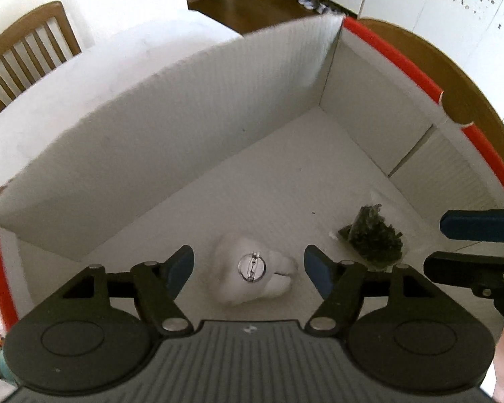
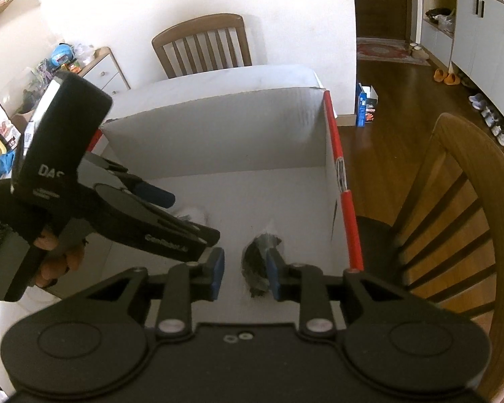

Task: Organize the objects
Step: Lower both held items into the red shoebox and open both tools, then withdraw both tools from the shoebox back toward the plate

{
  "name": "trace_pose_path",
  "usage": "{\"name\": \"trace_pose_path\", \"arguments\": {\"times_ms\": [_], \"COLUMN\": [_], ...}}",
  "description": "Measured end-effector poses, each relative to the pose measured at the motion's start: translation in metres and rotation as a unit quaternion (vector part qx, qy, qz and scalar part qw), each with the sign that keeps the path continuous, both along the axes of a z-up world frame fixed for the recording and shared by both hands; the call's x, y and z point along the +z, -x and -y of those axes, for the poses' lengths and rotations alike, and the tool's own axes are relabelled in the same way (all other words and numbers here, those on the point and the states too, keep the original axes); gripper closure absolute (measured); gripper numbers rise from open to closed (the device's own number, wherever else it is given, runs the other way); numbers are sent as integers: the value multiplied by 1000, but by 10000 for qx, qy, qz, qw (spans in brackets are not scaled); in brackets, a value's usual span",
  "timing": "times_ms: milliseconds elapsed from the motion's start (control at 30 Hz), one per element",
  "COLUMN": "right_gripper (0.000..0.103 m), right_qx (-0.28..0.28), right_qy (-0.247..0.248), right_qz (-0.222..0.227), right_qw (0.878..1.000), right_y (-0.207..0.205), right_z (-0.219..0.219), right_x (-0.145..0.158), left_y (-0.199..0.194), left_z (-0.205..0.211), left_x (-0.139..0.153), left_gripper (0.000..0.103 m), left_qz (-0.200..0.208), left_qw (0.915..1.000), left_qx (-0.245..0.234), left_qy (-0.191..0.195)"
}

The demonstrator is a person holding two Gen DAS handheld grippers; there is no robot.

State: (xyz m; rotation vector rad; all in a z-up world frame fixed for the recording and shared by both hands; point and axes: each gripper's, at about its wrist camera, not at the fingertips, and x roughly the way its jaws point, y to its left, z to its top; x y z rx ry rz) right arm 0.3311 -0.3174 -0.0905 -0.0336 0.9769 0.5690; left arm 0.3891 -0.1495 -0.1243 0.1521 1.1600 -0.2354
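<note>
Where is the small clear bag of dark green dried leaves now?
The small clear bag of dark green dried leaves lies on the white cardboard box floor, right of the white plush brooch.

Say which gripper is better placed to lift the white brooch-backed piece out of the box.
Left. The left gripper hangs right over the white piece with the pin clasp, open fingers either side, not touching. The right gripper is over the bag of dark dried leaves beside it.

Brooch [image 1: 252,268] and bag [image 1: 373,235] in box [image 1: 184,127] — bag right; box on table [image 1: 84,53].
</note>
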Motion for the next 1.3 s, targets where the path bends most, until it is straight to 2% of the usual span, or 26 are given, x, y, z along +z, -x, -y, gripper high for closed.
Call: {"name": "trace_pose_path", "arguments": {"times_ms": [300, 433, 900, 1000, 1033, 1233, 1300], "right_gripper": [75, 73, 68, 60, 53, 51, 45], "right_qx": [57, 28, -334, -492, -542, -741, -794], "right_qy": [-27, -57, -100, -123, -144, -187, -192], "right_qz": [245, 351, 861, 933, 955, 989, 1021], "right_qw": [9997, 9994, 9957, 9943, 9938, 9922, 9914], "right_y": [14, 23, 72, 84, 89, 113, 121], "right_z": [-5, -10, -45, -54, -56, -79, -89], "right_x": [20, 31, 70, 75, 76, 79, 80], "left_y": [35, 47, 112, 128, 133, 160, 167], "left_z": [-19, -14, -76, -90, -95, -127, -139], "left_x": [37, 59, 109, 117, 119, 122, 124], "left_gripper": [31, 31, 31, 31, 31, 31, 31], "left_qz": [482, 758, 1506, 1627, 1649, 1770, 1784], "left_qw": [9979, 9958, 9860, 9843, 9840, 9820, 9813], "left_qx": [113, 53, 156, 103, 101, 100, 128], "left_qy": [406, 517, 697, 676, 666, 653, 706]}}
